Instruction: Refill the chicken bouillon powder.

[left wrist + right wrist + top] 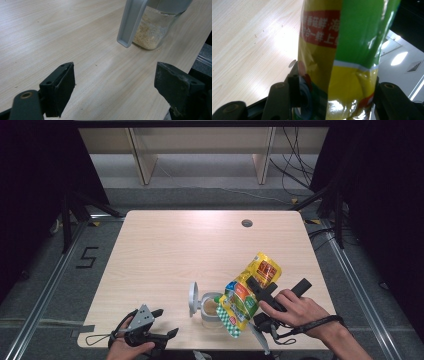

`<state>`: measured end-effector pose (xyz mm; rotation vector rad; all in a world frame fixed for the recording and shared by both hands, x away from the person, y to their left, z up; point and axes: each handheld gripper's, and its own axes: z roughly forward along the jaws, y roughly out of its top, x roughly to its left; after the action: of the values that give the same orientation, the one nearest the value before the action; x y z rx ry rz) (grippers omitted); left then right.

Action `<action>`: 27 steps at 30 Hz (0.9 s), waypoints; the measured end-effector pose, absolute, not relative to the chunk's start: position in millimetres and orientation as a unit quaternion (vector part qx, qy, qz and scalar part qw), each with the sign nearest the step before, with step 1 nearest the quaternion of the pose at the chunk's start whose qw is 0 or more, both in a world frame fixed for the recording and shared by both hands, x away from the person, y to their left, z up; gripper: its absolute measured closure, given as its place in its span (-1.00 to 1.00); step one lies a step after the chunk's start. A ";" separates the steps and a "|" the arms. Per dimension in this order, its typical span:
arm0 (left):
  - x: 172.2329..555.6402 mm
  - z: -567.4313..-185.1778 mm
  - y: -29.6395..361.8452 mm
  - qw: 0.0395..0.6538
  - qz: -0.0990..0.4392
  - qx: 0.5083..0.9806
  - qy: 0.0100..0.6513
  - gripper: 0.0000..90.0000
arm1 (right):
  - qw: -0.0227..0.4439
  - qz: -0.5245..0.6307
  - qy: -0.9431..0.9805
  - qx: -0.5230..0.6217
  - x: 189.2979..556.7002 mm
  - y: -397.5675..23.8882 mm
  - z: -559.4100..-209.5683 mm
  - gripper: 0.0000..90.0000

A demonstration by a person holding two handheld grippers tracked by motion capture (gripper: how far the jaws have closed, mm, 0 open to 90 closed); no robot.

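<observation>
1. Yellow-green pouch (337, 62) sits clamped between the right gripper (260, 290) jaws, tilted above the jar (211, 309).
2. Left gripper (115, 87) jaws gape empty; its view shows granules in the jar at 1 o'clock.
3. Grey lid (193, 299) stands open on the pale wood counter (175, 245).

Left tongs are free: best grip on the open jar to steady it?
Take the jar across its clear glass body, below the rim, coming in level from its left, where the left tongs wait open. Avoid the upright flipped lid; the pouch hangs over the right.
</observation>
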<state>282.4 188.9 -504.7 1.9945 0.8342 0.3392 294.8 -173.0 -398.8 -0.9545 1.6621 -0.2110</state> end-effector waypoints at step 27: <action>282.3 -504.9 188.9 0.460 0.136 0.809 0.340 -0.63 | 0.577 -0.071 0.703 -0.409 283.2 -179.4 -394.9 0.22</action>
<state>282.3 188.9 -504.9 1.9902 0.8379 0.3355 283.2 -179.4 -394.9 -0.9565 1.6452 -0.1659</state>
